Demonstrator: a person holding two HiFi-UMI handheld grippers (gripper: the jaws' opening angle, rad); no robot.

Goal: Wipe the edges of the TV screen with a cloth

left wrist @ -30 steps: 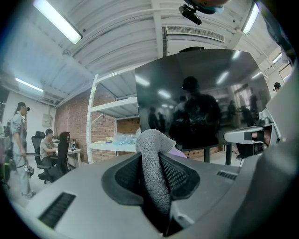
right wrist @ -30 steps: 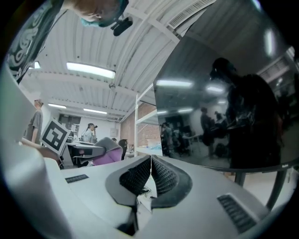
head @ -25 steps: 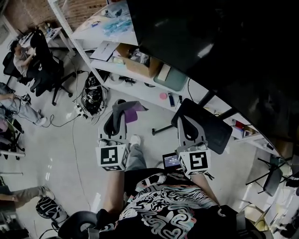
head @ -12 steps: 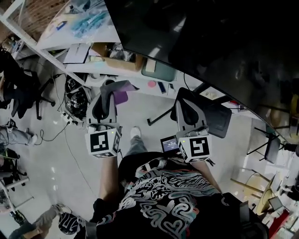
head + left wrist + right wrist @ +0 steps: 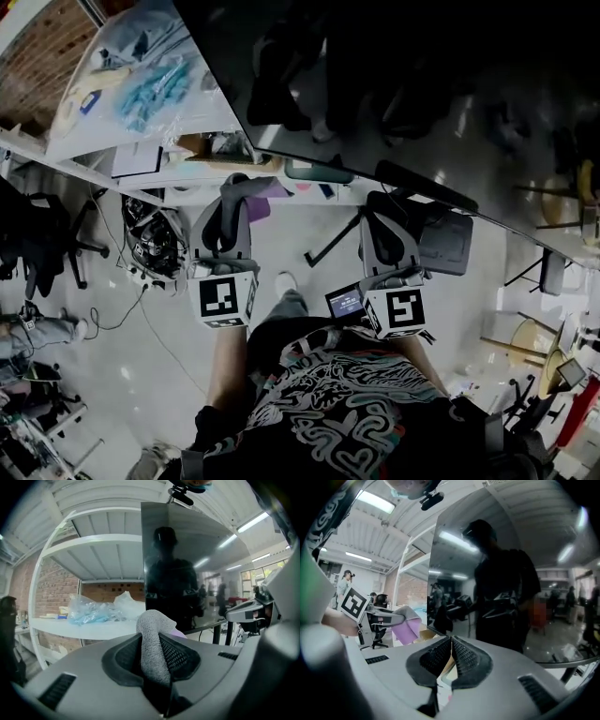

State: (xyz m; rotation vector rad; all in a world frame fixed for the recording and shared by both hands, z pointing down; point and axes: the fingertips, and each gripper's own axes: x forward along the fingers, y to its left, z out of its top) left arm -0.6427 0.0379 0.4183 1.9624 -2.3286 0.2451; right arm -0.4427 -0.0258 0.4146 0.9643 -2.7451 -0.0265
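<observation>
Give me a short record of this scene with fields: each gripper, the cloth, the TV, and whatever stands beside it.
left gripper: shut on a grey and purple towelling cloth
right gripper: shut, nothing between its jaws
screen: large dark glossy flat TV screen, ahead of both grippers
cloth position: near the screen's lower left corner; contact cannot be told
beside the screen: white metal shelf unit holding clear plastic bags

The person wears a black T-shirt (image 5: pixel 347 422) printed with white and teal swirls, while the left gripper (image 5: pixel 234 187) and right gripper (image 5: pixel 389 204) are grey moulded shells with black mesh pads (image 5: pixel 177 654), each bearing a white cube (image 5: pixel 225 298) with black square markers.
</observation>
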